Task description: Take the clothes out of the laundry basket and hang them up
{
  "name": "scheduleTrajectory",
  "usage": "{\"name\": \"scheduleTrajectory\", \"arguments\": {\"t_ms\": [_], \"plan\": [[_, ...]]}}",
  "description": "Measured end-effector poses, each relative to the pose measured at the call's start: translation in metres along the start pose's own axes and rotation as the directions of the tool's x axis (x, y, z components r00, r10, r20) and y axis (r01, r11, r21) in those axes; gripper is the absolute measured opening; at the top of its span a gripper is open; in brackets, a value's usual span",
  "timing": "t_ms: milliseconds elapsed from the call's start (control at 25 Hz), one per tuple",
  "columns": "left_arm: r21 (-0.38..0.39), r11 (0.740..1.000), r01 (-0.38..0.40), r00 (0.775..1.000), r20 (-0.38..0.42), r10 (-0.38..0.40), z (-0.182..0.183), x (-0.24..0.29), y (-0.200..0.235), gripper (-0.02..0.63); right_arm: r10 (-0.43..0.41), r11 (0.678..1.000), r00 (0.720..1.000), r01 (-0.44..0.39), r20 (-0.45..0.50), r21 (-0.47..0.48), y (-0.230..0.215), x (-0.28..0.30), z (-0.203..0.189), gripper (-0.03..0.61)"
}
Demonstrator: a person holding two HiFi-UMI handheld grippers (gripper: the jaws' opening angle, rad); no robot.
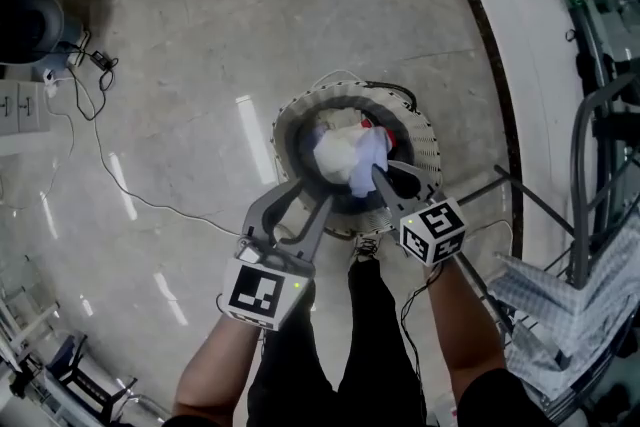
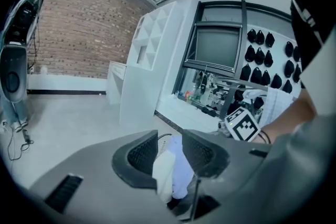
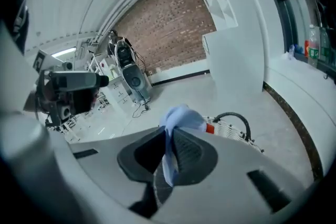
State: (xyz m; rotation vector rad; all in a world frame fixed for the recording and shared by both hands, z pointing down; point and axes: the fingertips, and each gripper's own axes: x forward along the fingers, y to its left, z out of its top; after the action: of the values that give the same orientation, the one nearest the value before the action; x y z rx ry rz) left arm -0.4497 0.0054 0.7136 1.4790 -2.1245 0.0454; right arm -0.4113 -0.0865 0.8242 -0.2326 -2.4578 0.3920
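Both arms reach out over the laundry basket [image 1: 425,150]! The left forearm [image 1: 215,370] carries the left gripper [image 1: 315,190] above the basket's near-left rim. It slants downward, jaws fairly wide but packed with a white and pale-blue garment [image 2: 170,170]. The right forearm [image 1: 465,325] holds the right gripper [image 1: 383,180] over the near-right rim, tilted down, jaws nearly together and pinching a pale-blue fold of the garment.

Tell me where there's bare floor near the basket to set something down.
Bare floor lies left of and beyond the laundry basket, crossed only by a thin cable. Right of the basket it is crowded: the drying rack with a checked cloth stands close by.
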Motion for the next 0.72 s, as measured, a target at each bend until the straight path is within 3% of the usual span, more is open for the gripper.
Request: {"name": "scheduleTrajectory", "arguments": {"t_ms": [320, 480, 720], "plan": [[0.072, 0.997, 0.003, 1.000, 0.007, -0.004, 0.035, 0.002, -0.013, 0.167, 0.115, 0.990, 0.985, -0.103, 0.131, -0.093, 0.041, -0.073, 0.096, 0.031], [0.114, 0.993, 0.024, 0.998, -0.052, -0.019, 0.043, 0.009, -0.027, 0.213, 0.185, 0.975, 0.964, -0.156, 0.192, -0.157, 0.059, -0.120, 0.140, 0.031], [0.225, 0.972, 0.071, 0.995, -0.084, -0.054, 0.091, 0.006, -0.055, 0.231, 0.251, 0.942, 0.937, -0.179, 0.243, -0.286, 0.089, -0.188, 0.214, 0.031]]}}
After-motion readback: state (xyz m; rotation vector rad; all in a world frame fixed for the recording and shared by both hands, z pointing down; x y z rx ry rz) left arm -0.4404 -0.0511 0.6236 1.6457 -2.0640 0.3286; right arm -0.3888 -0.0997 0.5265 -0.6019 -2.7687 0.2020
